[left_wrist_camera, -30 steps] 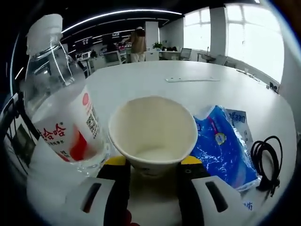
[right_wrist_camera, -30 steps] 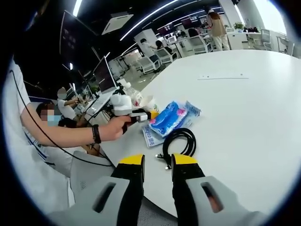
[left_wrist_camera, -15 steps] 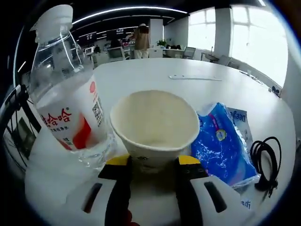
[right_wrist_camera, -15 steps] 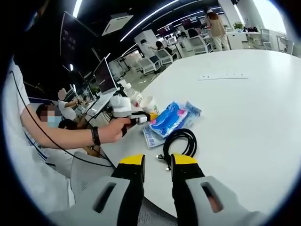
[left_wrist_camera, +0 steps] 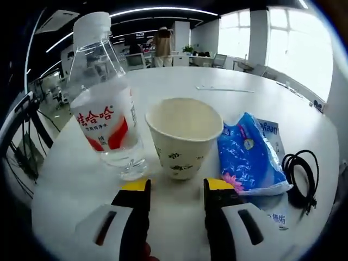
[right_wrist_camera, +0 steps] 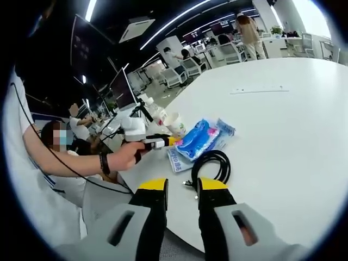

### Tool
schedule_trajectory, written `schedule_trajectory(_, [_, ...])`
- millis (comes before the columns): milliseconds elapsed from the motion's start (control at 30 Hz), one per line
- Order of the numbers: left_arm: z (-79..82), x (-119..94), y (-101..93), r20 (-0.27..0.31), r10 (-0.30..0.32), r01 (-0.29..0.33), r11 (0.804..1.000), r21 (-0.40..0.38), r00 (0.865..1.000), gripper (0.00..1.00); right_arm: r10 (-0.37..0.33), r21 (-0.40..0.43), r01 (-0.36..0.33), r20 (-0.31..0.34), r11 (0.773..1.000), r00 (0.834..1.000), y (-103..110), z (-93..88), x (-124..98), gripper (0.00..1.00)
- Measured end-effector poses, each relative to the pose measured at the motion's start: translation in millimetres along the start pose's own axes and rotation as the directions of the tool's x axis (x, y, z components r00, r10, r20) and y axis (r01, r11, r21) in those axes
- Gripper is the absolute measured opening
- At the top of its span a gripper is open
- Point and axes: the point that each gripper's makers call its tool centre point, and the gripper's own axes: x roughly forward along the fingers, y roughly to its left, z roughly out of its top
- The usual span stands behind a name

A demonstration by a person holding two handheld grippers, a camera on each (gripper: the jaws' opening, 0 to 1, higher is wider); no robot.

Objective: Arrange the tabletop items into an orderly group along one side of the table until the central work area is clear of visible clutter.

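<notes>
A white paper cup (left_wrist_camera: 184, 136) stands upright on the white table (left_wrist_camera: 163, 81), just beyond the tips of my left gripper (left_wrist_camera: 176, 187), which is open and not touching it. A clear water bottle (left_wrist_camera: 109, 109) with a red label stands close on the cup's left. A blue packet (left_wrist_camera: 247, 157) lies on its right, and a coiled black cable (left_wrist_camera: 299, 174) further right. In the right gripper view, the cup (right_wrist_camera: 175, 122), the bottle (right_wrist_camera: 157, 113), the packet (right_wrist_camera: 198, 138) and the cable (right_wrist_camera: 209, 163) sit near the table edge. My right gripper (right_wrist_camera: 182, 185) hangs over that edge just short of the cable, jaws slightly apart, holding nothing.
A person's hand (right_wrist_camera: 122, 155) holds the left gripper (right_wrist_camera: 173, 140) at the table edge. A thin white strip (right_wrist_camera: 255, 89) lies further in on the table. Desks, monitors and people fill the office behind. The table edge runs close under my right gripper.
My left gripper has let go of the paper cup and drawn back; the cup now stands free in front of the jaws. The right gripper has barely moved.
</notes>
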Motion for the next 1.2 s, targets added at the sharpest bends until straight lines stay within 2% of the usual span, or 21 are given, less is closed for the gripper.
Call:
schedule_trajectory(167, [-4.2, -17, 9.7, 0.001, 0.014, -0.014, 1.000, -0.005, 1.000, 0.39, 0.005, 0.001, -0.005, 0.016, 1.000, 1.000, 1, 2.5, 0, 0.19])
schedule_trajectory(333, [-1.6, -30, 21.8, 0.010, 0.034, -0.034, 0.999, 0.002, 0.999, 0.39, 0.008, 0.003, -0.008, 0.033, 1.000, 0.999, 1, 4.1, -1, 0.19])
schedule_trajectory(567, [17.1, -43, 31.7, 0.045, 0.051, -0.051, 0.999, 0.001, 0.998, 0.40, 0.005, 0.016, -0.006, 0.059, 1.000, 0.998, -1, 4.3, -5, 0.19])
schedule_trajectory(867, [49.9, -49, 42.3, 0.098, 0.067, -0.064, 0.998, -0.027, 0.993, 0.40, -0.023, 0.019, 0.022, 0.088, 1.000, 0.996, -11, 5.0, -18, 0.20])
schedule_trajectory(1000, [61.1, -50, 44.1, 0.111, 0.063, -0.060, 0.998, -0.026, 0.992, 0.41, -0.057, 0.015, 0.056, 0.095, 0.998, 0.994, -21, 5.1, -25, 0.24])
schedule_trajectory(1200, [76.5, -46, 45.6, 0.119, 0.049, -0.047, 0.999, -0.019, 0.992, 0.44, -0.113, -0.019, 0.115, 0.069, 0.993, 0.991, -35, -0.2, -32, 0.32])
